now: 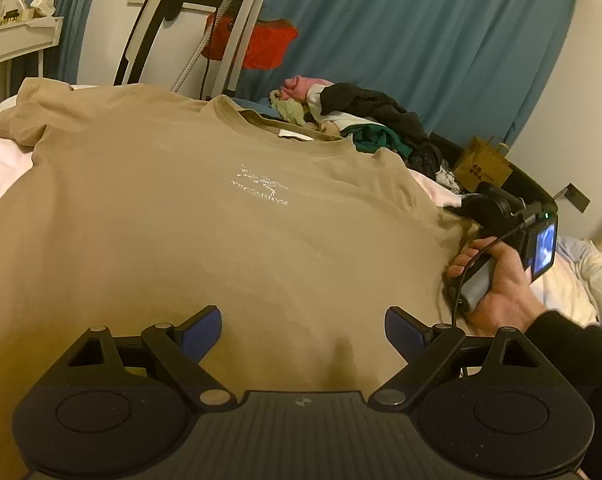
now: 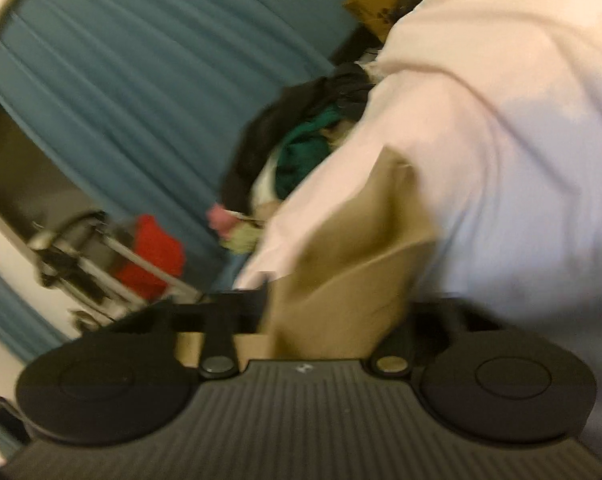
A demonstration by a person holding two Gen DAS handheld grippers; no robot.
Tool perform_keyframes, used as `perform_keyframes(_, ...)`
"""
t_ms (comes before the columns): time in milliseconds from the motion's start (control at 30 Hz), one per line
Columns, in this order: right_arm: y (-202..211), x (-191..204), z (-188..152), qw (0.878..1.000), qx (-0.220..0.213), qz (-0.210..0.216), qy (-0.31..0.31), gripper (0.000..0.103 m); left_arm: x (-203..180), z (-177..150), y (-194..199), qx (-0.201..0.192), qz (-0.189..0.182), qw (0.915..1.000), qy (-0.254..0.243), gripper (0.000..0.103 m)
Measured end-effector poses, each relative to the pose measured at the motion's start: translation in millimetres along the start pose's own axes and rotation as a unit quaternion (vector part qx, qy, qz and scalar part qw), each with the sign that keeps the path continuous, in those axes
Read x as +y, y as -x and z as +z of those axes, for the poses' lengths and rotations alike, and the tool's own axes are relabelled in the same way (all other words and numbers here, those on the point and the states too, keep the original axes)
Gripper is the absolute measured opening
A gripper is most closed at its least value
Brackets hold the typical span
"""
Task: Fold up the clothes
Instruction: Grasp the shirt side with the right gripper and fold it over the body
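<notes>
A tan cotton T-shirt [image 1: 189, 216] with a small white printed logo [image 1: 261, 188] on the chest lies spread face-up across the bed [image 1: 1, 160], its round collar toward the far side and one short sleeve bunched at the far left corner. The pale pink bedsheet shows beyond the shirt's edges. The left gripper [image 1: 303, 330] hovers just over the shirt's lower part, its blue-padded jaws spread wide with nothing between them. At the shirt's right edge a person's hand [image 1: 497, 284], in a dark sleeve, holds the right gripper [image 2: 333, 304]; seen from its own blurred wrist view, tan fabric [image 2: 353, 264] of the shirt's sleeve or side bunches up right at the jaws, which appear drawn together on it, though the fingertips themselves are covered by the cloth. Behind the collar sits a heap of unfolded clothes [image 1: 381, 124], black, green, white and pink. A brown cardboard box [image 1: 483, 164] rests just past the heap. Long teal curtains [image 1: 421, 40] hang along the back wall, with a black-and-white metal stand [image 1: 237, 32] and something red [image 1: 267, 46] in front of them.
</notes>
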State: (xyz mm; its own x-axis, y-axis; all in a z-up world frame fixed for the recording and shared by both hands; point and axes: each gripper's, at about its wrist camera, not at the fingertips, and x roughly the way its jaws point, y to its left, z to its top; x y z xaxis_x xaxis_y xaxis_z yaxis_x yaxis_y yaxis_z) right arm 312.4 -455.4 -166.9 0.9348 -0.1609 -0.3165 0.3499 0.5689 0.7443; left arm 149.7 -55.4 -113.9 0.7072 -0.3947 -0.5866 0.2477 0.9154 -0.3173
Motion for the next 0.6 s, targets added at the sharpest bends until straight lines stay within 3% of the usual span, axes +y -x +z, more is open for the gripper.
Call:
perform_keyframes(133, 14, 38, 11, 0.993, -0.017, -0.016, 0.12, 0.008, 5, 8, 12, -0.003, 0.013, 0.9999, 0.001, 0.088)
perform_keyframes(300, 46, 92, 22, 0.977, -0.045, -0.039, 0.206, 0.007, 12, 19, 28, -0.011, 0.027, 0.9996, 0.001, 0.088)
perform_keyframes(533, 84, 191, -3, 0.925, -0.073, -0.056, 0.369, 0.007, 67, 49, 72, -0.055, 0.057, 0.9952, 0.058, 0.088)
perform_keyframes(600, 91, 218, -24, 0.902, -0.085, -0.055, 0.42, 0.007, 83, 58, 85, -0.067, 0.066, 0.9927, 0.076, 0.088)
